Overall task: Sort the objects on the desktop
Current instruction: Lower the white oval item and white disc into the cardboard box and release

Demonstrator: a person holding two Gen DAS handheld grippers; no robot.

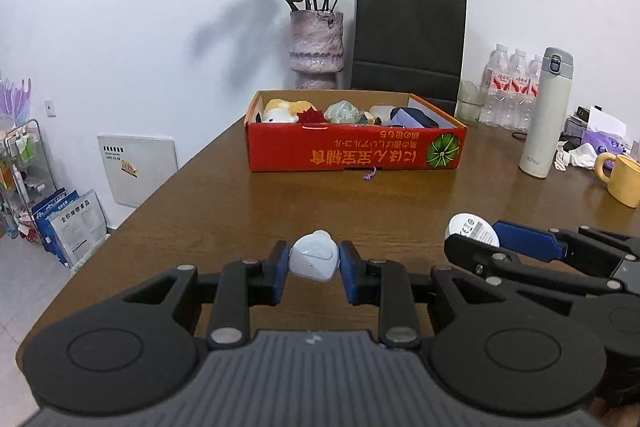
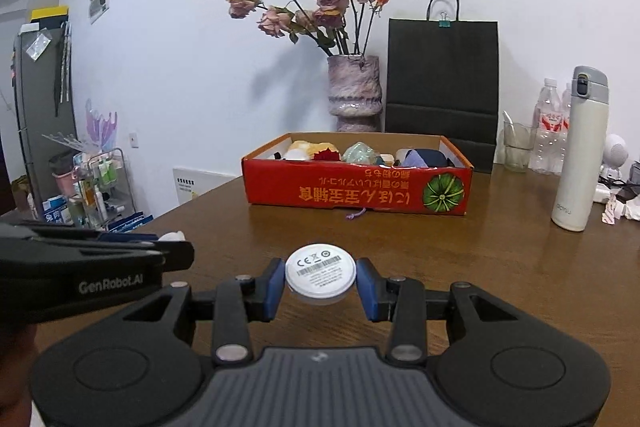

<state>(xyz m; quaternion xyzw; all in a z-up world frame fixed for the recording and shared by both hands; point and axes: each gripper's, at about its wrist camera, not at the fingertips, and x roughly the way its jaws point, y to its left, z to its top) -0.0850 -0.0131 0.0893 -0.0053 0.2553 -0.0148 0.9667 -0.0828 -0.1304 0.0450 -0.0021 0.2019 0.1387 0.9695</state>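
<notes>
Fingers [image 1: 280, 269] of the left gripper [image 1: 314, 263] clenched on a pale heart-shaped case [image 1: 314, 255], blue pads pressing its two sides, case lifted clear above the table [image 1: 224, 203]. Fingers [image 2: 365, 287] of the right gripper [image 2: 319, 283] likewise clamped on a white round disc [image 2: 319, 273], printed label facing up, disc sitting squarely between the pads and off the wood. Both grippers side by side, near each other, aimed toward the far end.

Largest down: brown wooden table filling the lower middle of both views. Black paper bag [image 1: 409, 35] upright against the wall, a small teal clip on its handles. Red cardboard box [image 1: 354, 149] straight ahead of both grippers, well apart from them, open on top, holding a yellow-and-white plush, a dark red flower, a pale green lump and a dark blue item. Mottled pink vase [image 1: 317, 47] of dried roses behind the box, just left of the bag. White flask [image 1: 546, 111] standing right of the box, water bottles [image 1: 508, 87] behind it. Yellow mug [image 1: 624, 179] at the right edge in the left wrist view. Small purple tassel [image 1: 370, 173] lying at the box's front wall.
</notes>
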